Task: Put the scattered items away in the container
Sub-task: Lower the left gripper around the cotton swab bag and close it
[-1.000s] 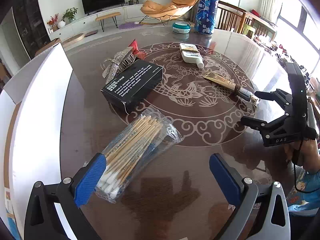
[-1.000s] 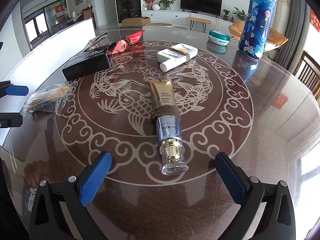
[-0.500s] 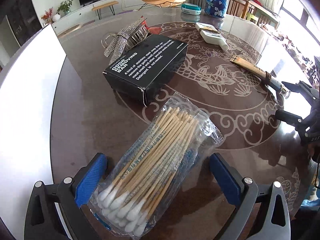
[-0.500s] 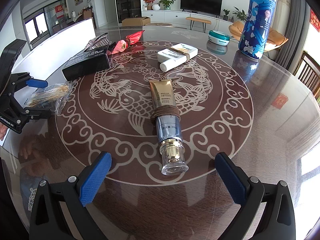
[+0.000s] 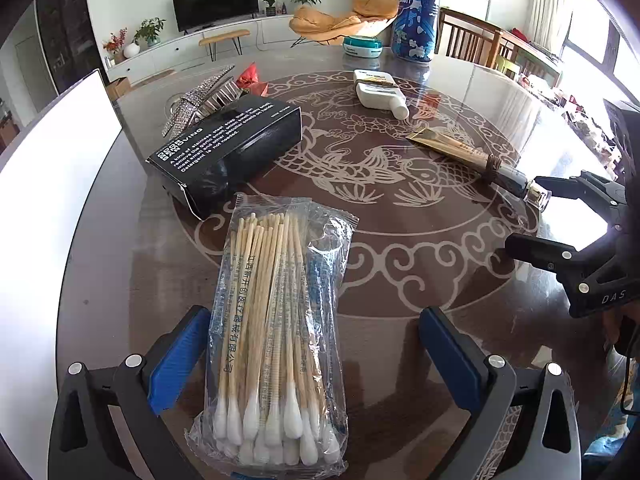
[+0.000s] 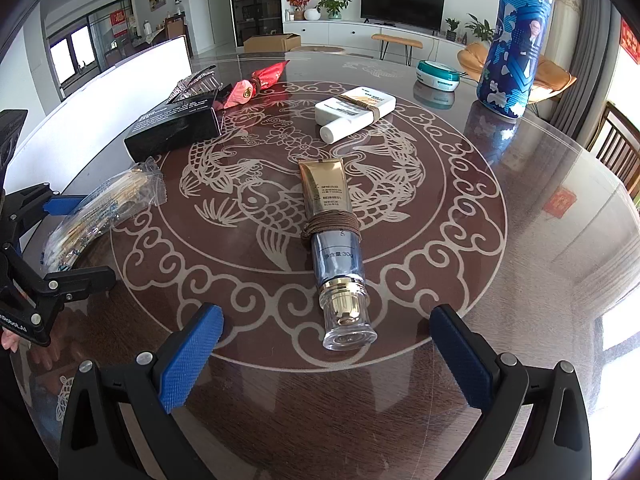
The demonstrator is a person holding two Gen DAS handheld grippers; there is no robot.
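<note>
A clear bag of cotton swabs [image 5: 276,340] lies lengthwise between the fingers of my left gripper [image 5: 314,344], which stands open around it. My right gripper [image 6: 326,354] is open just short of the clear cap of a gold cream tube [image 6: 326,200]. A black box [image 5: 228,148], a silver hair clip [image 5: 200,98], a red candy [image 6: 260,80] and a white tube [image 6: 352,114] lie farther back on the table. The white container's wall [image 5: 52,184] runs along the table's left side.
A tall blue patterned canister [image 6: 512,40] and a teal round tin [image 6: 438,72] stand at the far edge of the round glass-topped table [image 6: 540,240]. Wooden chairs [image 5: 472,40] stand beyond it. A hand [image 6: 8,340] holds the left gripper.
My left gripper has moved forward and turned, so the swab bag now lies straight between its open fingers. The right gripper has stayed where it was.
</note>
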